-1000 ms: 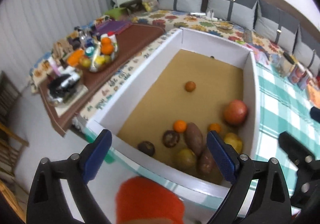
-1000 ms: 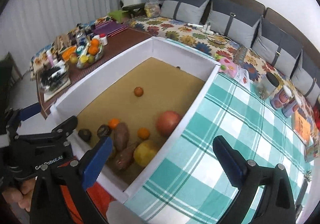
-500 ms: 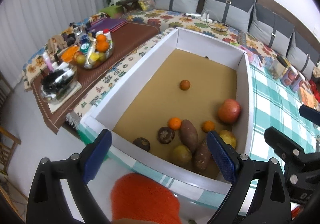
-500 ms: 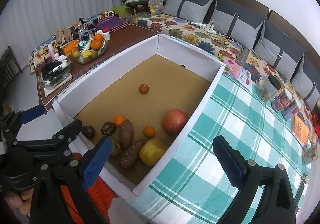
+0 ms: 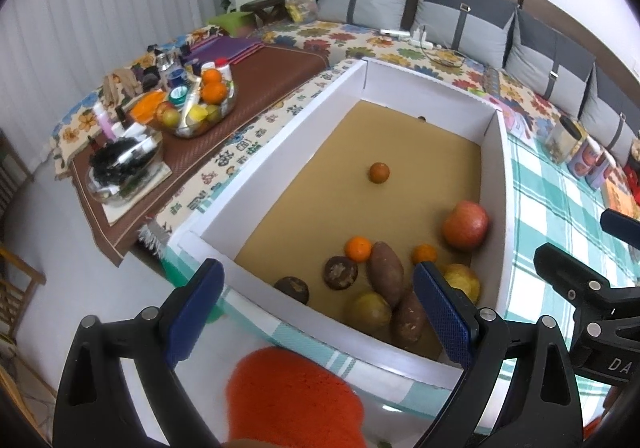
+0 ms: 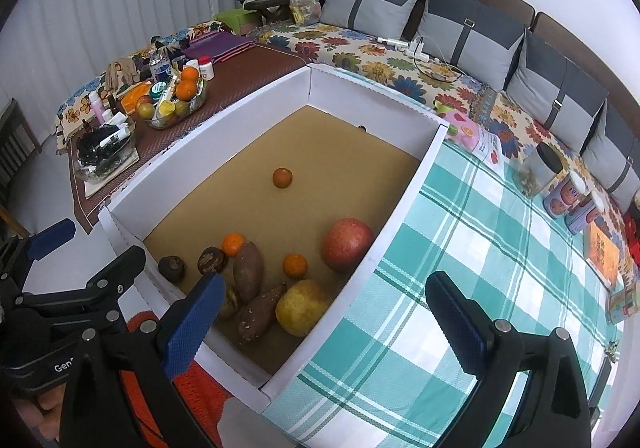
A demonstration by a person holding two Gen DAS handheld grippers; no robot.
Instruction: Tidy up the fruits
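The fruit sits in my white box (image 6: pixel 404 204), bunched at its near end on the brown floor. A big red apple (image 6: pixel 347 245) rests against the right wall, a yellow pear-like fruit (image 6: pixel 303 307) just nearer me, two sweet potatoes (image 6: pixel 249 275) between them and two dark round fruits (image 5: pixel 340 272). Small oranges (image 5: pixel 358 248) lie among them, and one lone orange (image 6: pixel 282 178) rests well apart toward the middle of the box.

My left gripper (image 5: pixel 316 312) hangs over the near wall of the box, jaws spread wide, nothing between them. My right gripper (image 6: pixel 320 322) hovers over the box's right wall and the green checked cloth (image 6: pixel 480 248), equally wide apart and empty.

Since a second ago both grippers have pulled back and risen a little, so more of the box and room shows; the fruit has not moved.

Beyond the box's left side, a glass bowl of fruit (image 5: pixel 200 104) stands on a brown side table (image 5: pixel 272 68).
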